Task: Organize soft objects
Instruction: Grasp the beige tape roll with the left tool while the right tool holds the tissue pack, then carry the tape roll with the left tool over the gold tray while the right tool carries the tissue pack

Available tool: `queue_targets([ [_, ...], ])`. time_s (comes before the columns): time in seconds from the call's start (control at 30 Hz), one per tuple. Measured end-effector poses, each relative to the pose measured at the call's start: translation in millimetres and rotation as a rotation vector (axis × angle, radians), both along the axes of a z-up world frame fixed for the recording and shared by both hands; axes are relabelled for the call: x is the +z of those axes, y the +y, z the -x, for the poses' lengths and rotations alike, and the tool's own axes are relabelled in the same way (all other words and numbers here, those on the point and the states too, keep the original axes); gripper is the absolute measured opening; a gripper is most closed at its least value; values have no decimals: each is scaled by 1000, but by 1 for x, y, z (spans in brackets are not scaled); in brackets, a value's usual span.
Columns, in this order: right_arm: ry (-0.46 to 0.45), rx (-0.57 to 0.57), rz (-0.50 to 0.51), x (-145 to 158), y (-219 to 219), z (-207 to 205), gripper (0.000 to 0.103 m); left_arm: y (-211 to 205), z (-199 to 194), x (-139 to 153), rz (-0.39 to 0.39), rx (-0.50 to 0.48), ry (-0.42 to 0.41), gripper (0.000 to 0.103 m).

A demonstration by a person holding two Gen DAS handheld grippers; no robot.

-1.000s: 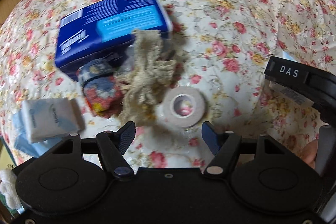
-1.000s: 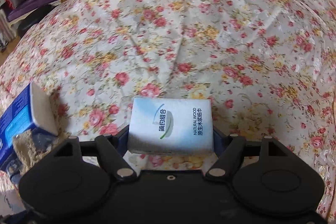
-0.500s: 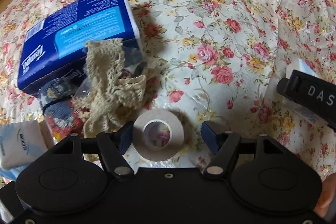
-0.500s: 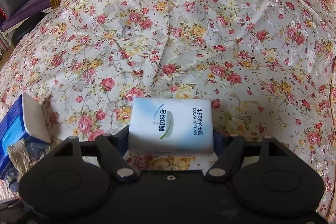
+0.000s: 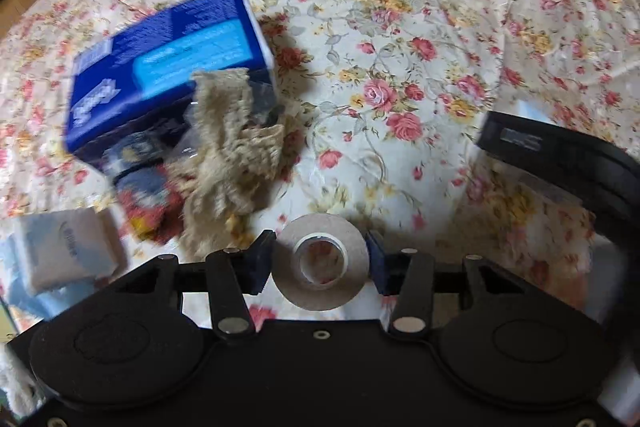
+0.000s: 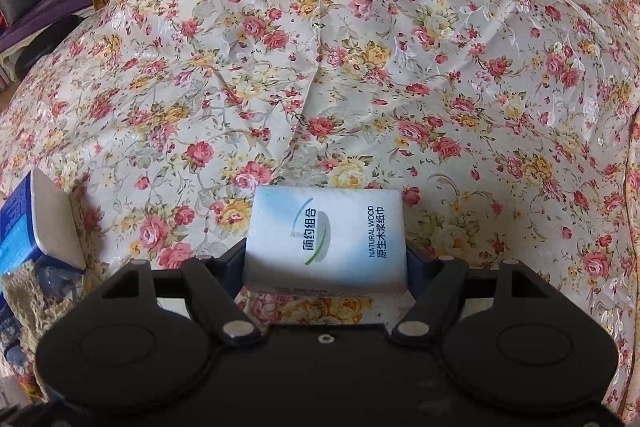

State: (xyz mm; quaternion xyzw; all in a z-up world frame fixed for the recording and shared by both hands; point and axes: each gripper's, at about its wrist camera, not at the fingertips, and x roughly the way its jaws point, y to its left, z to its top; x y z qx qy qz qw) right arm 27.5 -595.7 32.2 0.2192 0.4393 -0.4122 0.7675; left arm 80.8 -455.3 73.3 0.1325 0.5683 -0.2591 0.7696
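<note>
Since 0.5 s ago the left gripper (image 5: 320,261) is closed in on the tape roll (image 5: 320,263): jaws were wide w/ the roll just entering the gap, now both blue pads (image 5: 262,259) sit against the roll's sides, so it is pinched or abt to be; lift cannot be confirmed, roll looks still on the floral cloth (image 5: 400,47). Judged meaning: roll is being picked for sorting, grasp step nearly done. View is motion-blurred. Left gripper is held low, tilted down over the cloth, pointed fwd toward the pile just ahead-left: blue tissue box (image 5: 168,63), beige knit cloth (image 5: 232,151) draped against it, a dark patterned soft item (image 5: 144,187) beside it, small tissue pack (image 5: 68,251) at far left. Right gripper (image 6: 326,261) is unchanged: jaws closed on the white tissue packet (image 6: 326,239), held across its short sides, raised over the desk cloth, level-ish, pointed at bare cloth; box corner is seen at left edge of that view. Right gripper body also shows at right edge of left view, near but apart.
</note>
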Motion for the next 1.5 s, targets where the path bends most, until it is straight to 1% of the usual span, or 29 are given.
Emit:
queue_targets([
  [0.1, 17, 18, 21, 0, 6, -5, 73, 19, 12, 21, -2, 2, -40, 48],
  [0.2, 33, 38, 53, 1, 15, -9, 73, 47, 21, 44, -1, 22, -88, 48],
  [0.3, 42, 63, 73, 3, 24, -13, 73, 84, 28, 60, 6, 58, -100, 48],
  [0.37, 31, 83, 62, 5, 29, -15, 73, 112, 33, 66, 2, 85, -104, 48],
  [0.47, 1, 108, 7, 8, 34, -16, 73, 155, 38, 71, -23, 143, -119, 48],
  [0.57, -26, 130, -11, 17, 43, -14, 73, 200, 41, 70, -53, 197, -115, 48],
  [0.73, -46, 174, 40, 40, 70, -11, 73, 271, 43, 57, -99, 302, -98, 48],
  [0.87, -86, 226, 27, 59, 96, -3, 73, 318, 45, 49, -112, 387, -83, 48],
  [0.97, -97, 289, 40, 72, 125, 6, 73, 349, 46, 42, -113, 444, -78, 48],
  [1.1, -112, 396, 84, 91, 169, 25, 73, 382, 47, 32, -109, 512, -76, 48],
  [1.23, -136, 497, 102, 109, 213, 43, 73, 405, 49, 22, -97, 553, -71, 48],
  [1.4, -165, 634, 61, 124, 268, 63, 73, 432, 51, 15, -62, 591, -57, 48],
  [1.5, -172, 725, 31, 128, 302, 74, 73, 448, 52, 14, -58, 618, -71, 48],
])
